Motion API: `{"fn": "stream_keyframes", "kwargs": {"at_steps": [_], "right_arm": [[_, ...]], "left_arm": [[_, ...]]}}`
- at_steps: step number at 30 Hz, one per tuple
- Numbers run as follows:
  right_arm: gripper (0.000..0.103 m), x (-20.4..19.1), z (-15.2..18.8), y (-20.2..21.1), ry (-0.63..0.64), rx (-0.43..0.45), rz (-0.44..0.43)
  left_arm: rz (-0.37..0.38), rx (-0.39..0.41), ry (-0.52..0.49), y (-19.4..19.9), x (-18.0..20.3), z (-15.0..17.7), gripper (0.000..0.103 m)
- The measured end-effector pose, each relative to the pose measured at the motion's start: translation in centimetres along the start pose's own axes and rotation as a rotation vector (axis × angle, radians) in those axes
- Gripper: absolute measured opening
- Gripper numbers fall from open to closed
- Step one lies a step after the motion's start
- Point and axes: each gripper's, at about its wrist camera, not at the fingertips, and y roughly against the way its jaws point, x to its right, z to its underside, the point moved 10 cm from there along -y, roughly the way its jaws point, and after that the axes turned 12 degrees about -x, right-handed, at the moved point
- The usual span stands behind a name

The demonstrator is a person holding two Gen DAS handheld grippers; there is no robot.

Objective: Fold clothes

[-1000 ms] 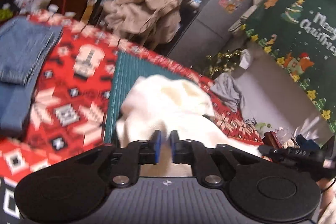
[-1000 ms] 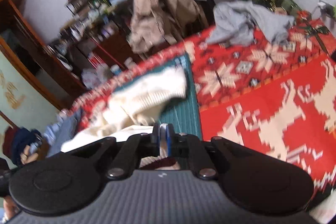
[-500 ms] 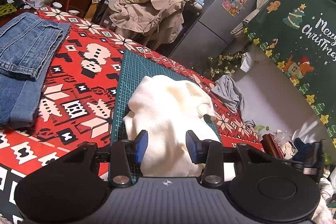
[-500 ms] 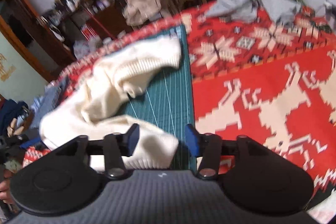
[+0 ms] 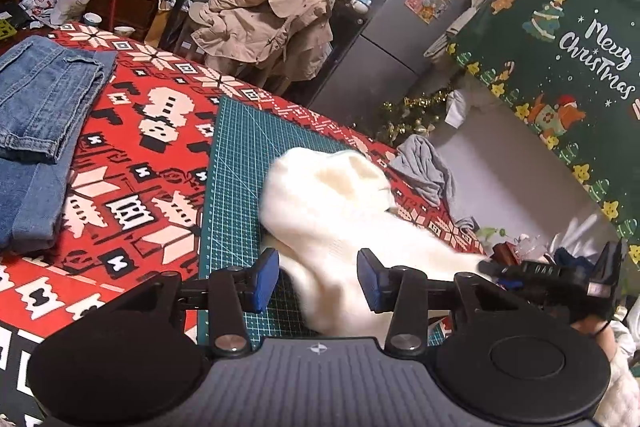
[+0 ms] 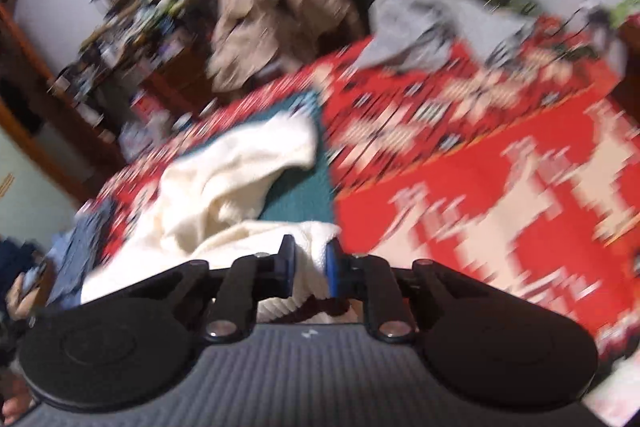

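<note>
cluttered shelves and a tan coat thrown over a chair fill the far side of the room, and nearer lies a red patterned cloth covering the table, with a green cutting mat laid on top of it. folded jeans sit on the cloth to one side, well apart from the mat, so that piece looks finished. a grey garment lies crumpled at the far edge of the table and looks still to be done

the white sweater is the piece in hand. it lies bunched on the mat, rumpled and only loosely doubled over, with no clean fold yet. the left gripper has just been opening: its blue pads stand apart with the near edge of the sweater lying between them, neither pad pressing on it. the right gripper has just been closing, and its pads now pinch a thick bit of the sweater's knit edge; that view is smeared by motion blur, so finer detail is hard to read

my judgement: roughly one garment is done, the sweater is early in its folding and needs spreading flat first, and the grey one waits
</note>
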Motion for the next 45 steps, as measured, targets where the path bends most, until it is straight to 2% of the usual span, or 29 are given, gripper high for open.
{"fn": "stream_keyframes", "kwargs": {"at_steps": [2, 4, 8, 11, 14, 18, 22, 24, 29, 31, 34, 36, 37, 39, 43, 45], "right_arm": [[0.016, 1.7, -0.9, 1.1, -0.023, 0.038, 0.065], [0.016, 3.3, -1.3, 1.7, -0.055, 0.042, 0.093], [0.018, 4.8, -0.1, 1.6, -0.068, 0.002, 0.107], [0.030, 4.9, 1.0, 1.3, -0.035, -0.004, 0.146], [0.036, 4.3, 1.0, 1.5, 0.009, 0.011, 0.182], [0.051, 2.6, -0.1, 2.2, 0.047, 0.042, 0.155], [0.060, -0.1, -1.7, 2.2, 0.120, 0.072, 0.138], [0.068, -1.6, -2.3, 1.9, 0.164, 0.090, 0.150], [0.073, -5.7, -1.8, -1.3, 0.267, -0.010, 0.047], [0.073, -6.6, -1.1, -3.1, 0.296, -0.059, 0.042], [0.066, -6.9, 0.2, -5.3, 0.253, -0.127, 0.013], [0.049, -7.4, 1.4, -6.3, 0.239, -0.171, -0.018], [0.045, -7.9, 2.1, -6.6, 0.245, -0.190, -0.031], [0.028, -8.8, 3.8, -7.2, 0.261, -0.222, -0.046], [0.022, -11.3, 7.4, -8.1, 0.307, -0.270, -0.058], [0.017, -13.0, 8.9, -8.3, 0.354, -0.275, -0.060]], "left_arm": [[0.002, -0.013, 0.001, -0.3, 0.0, 0.3, 0.043], [0.013, -0.032, 0.002, -0.8, 0.1, 0.6, 0.044], [0.037, -0.081, 0.002, -2.2, 0.6, 1.3, 0.046], [0.036, -0.108, 0.000, -3.2, 0.9, 1.7, 0.046], [0.049, -0.119, 0.008, -3.9, 1.1, 1.6, 0.049], [0.073, -0.132, 0.049, -4.6, 0.8, 1.3, 0.052], [0.121, -0.155, 0.103, -5.6, 0.7, 1.0, 0.056], [0.148, -0.170, 0.126, -6.2, 0.8, 1.0, 0.058], [0.189, -0.219, 0.164, -8.1, 1.4, 1.2, 0.060], [0.219, -0.235, 0.209, -8.7, 1.3, 1.2, 0.060], [0.259, -0.250, 0.253, -9.2, 1.2, 1.1, 0.060], [0.268, -0.253, 0.260, -9.3, 1.1, 1.1, 0.059], [0.271, -0.254, 0.263, -9.3, 1.0, 1.1, 0.059], [0.276, -0.256, 0.268, -9.4, 1.0, 1.2, 0.058], [0.255, -0.258, 0.276, -9.6, 0.6, 1.5, 0.054], [0.232, -0.252, 0.261, -9.5, 0.6, 1.6, 0.045]]}}
